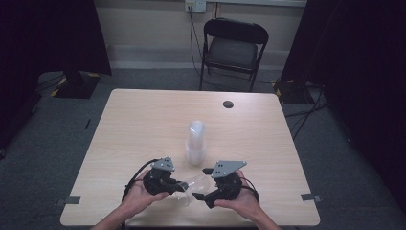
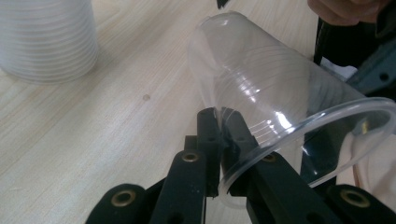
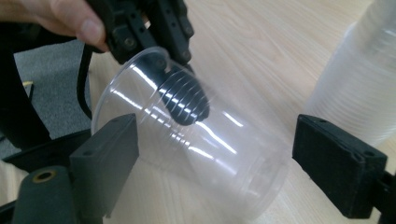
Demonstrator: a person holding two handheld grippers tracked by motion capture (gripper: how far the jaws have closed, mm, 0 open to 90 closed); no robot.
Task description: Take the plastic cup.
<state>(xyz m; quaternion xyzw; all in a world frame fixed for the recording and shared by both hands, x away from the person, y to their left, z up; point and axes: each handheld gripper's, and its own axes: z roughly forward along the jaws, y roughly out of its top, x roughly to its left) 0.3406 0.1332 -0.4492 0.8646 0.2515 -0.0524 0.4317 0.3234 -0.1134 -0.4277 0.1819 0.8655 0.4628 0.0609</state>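
Note:
A clear plastic cup (image 1: 194, 185) lies on its side, held just above the table's near edge between my two grippers. My left gripper (image 2: 223, 123) is shut on the cup's (image 2: 261, 84) rim, one jaw inside the mouth and one outside. My right gripper (image 3: 224, 156) stands open, its two pads wide apart on either side of the cup's (image 3: 196, 140) body and not touching it. In the high view the left gripper (image 1: 179, 184) sits left of the cup and the right gripper (image 1: 201, 183) right of it. The left gripper (image 3: 149, 28) holds the rim at the far end.
A tall stack of clear cups (image 1: 196, 143) stands upright mid-table, just beyond the grippers, also close by as the stack (image 2: 46, 37) and the stack (image 3: 359, 79). The wooden table (image 1: 143, 120) has a small dark round cap (image 1: 228, 104) far right. A black folding chair (image 1: 234, 48) stands behind.

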